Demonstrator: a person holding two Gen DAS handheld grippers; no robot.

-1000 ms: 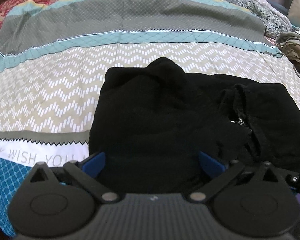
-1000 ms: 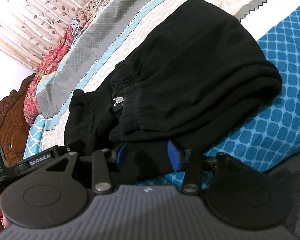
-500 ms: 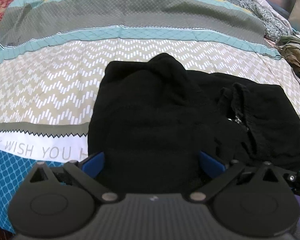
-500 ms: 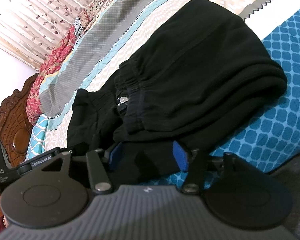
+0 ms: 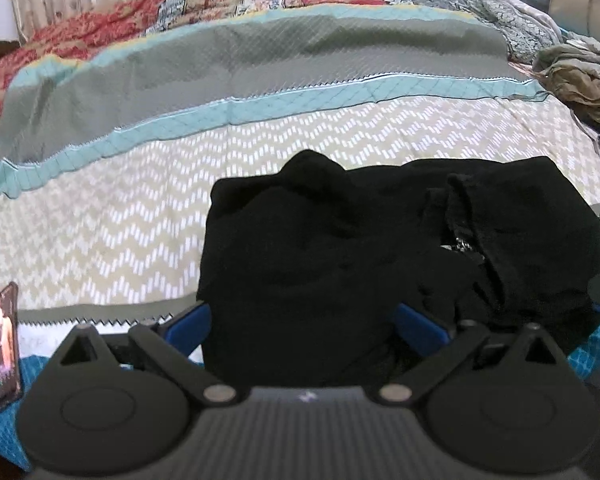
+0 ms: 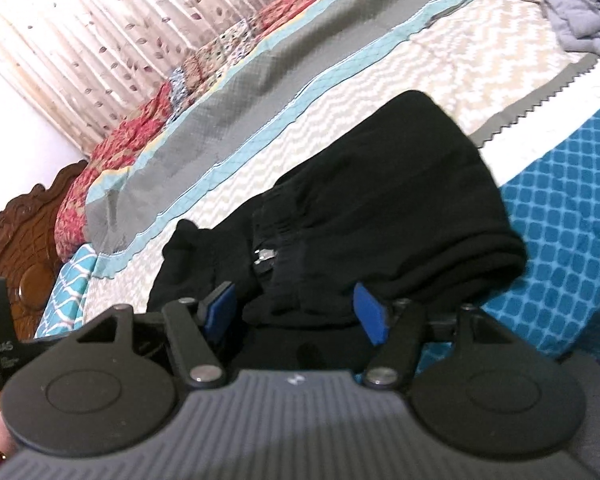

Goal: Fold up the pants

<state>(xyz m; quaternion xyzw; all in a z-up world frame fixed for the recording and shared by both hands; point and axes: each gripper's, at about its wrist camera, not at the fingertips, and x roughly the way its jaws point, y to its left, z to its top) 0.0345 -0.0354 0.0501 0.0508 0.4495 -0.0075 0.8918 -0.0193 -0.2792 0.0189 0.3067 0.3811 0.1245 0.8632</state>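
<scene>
The black pants [image 5: 340, 248] lie folded into a thick bundle on the patterned bedspread [image 5: 120, 220], waistband and zipper pull [image 5: 460, 246] showing on the right side. My left gripper [image 5: 304, 324] hovers over the near edge of the pants, blue pads [image 5: 188, 322] spread wide on either side of the cloth without pressing it. In the right wrist view the pants [image 6: 380, 208] lie with the folded end at the right. My right gripper [image 6: 296, 314] is above their near edge, its jaws opening, cloth below and between them but not pinched.
A phone [image 5: 4, 344] lies on the bed at the near left. Crumpled olive clothes [image 5: 576, 80] and grey clothes [image 6: 588, 12] are piled at the far right. A carved wooden headboard [image 6: 24, 248] and a leaf-print curtain [image 6: 120, 40] stand at the left.
Both grippers have lifted and drawn back a little from the pants. The right jaws have spread wider and let go of the cloth. The phone has come into the left view.
</scene>
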